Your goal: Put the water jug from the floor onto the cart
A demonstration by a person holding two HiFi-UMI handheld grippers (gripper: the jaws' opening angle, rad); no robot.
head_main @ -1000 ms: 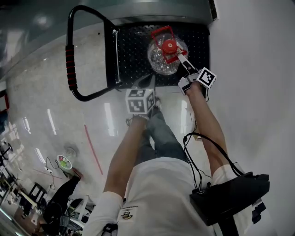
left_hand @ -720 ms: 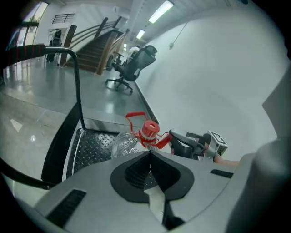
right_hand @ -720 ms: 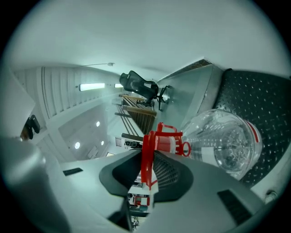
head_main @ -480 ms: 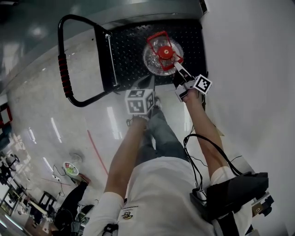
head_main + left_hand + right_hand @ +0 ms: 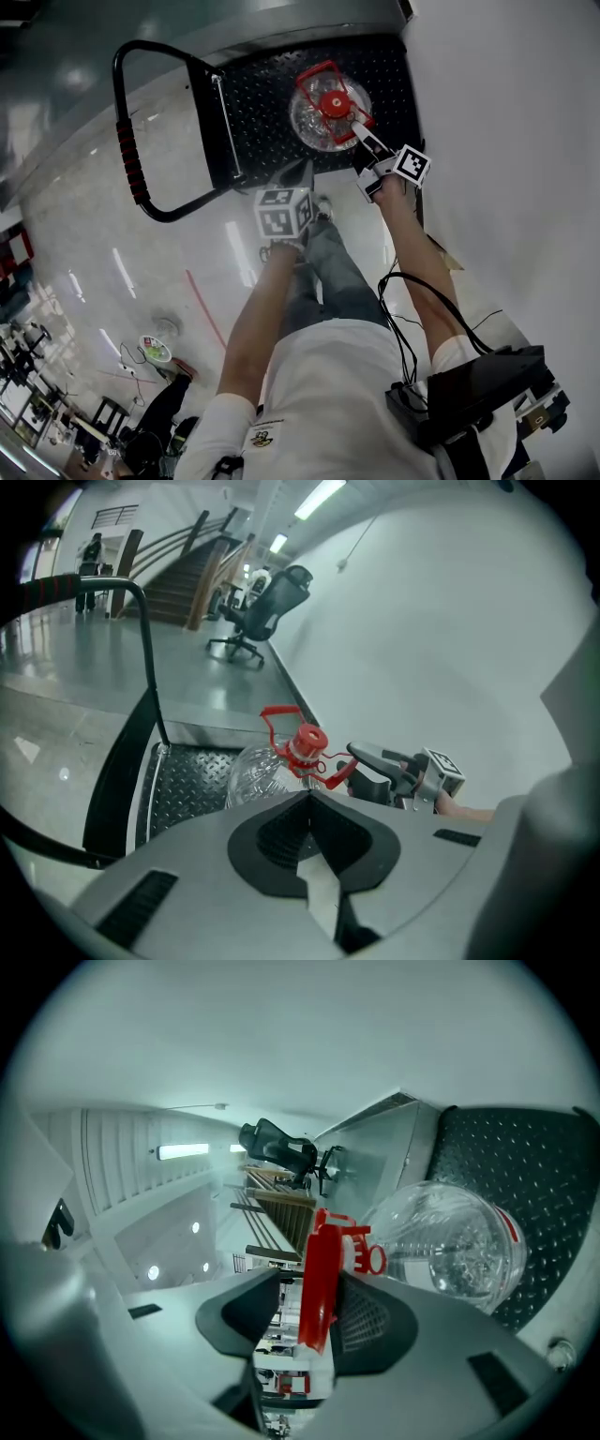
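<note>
Both jaws of the right hand-held gripper point(image 5: 361, 131) have just been opening, with the red handle point(image 5: 319, 1288) loose between them. The water jug point(image 5: 328, 112) stands mid-deck on the cart point(image 5: 253, 112), between its side edges. We'd back straight out, unsnagged. Our left hand-held gripper point(image 5: 298, 173) is closed and empty.

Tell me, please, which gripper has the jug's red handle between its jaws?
The right gripper: the handle stands between its jaws, which have just been opening. The left gripper is shut, empty.

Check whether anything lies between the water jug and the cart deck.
Nothing visible does: the water jug already stands on the cart deck. The right tool has just been opening its jaws, the red handle loose between them.
</note>
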